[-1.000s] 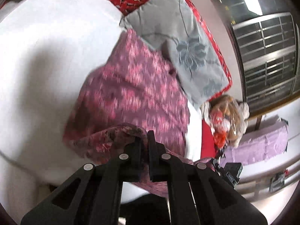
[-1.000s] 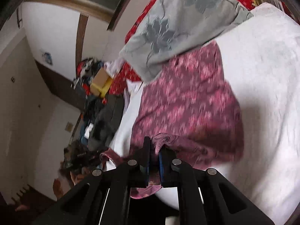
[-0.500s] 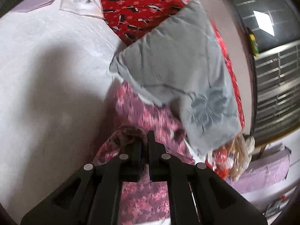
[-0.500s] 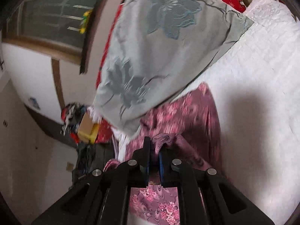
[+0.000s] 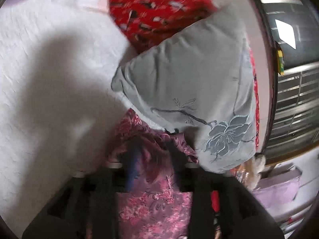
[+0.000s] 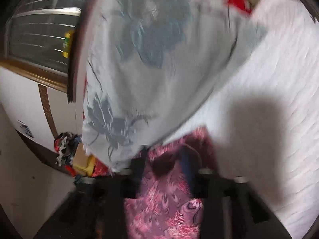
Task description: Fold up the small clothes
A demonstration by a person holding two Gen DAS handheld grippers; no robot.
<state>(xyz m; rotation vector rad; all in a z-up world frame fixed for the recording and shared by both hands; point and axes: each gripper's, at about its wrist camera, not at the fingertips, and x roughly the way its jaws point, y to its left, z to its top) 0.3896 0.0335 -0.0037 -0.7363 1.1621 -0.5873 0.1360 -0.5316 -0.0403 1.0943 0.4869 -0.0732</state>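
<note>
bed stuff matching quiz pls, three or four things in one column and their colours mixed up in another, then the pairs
Things:
1. pillow
2. garment
3. bedsheet
4. blanket

Colours:
a. white
b. red with small black and white marks
c. grey with a blue flower
d. maroon with pink flowers

Pairs: 1-c, 2-d, 3-a, 4-b

I see a grey flower-embroidered pillow point(image 5: 191, 91) on the white bedspread point(image 5: 49, 75), red patterned fabric point(image 5: 151, 14) behind it, barred window point(image 5: 297, 103) beyond.
</note>
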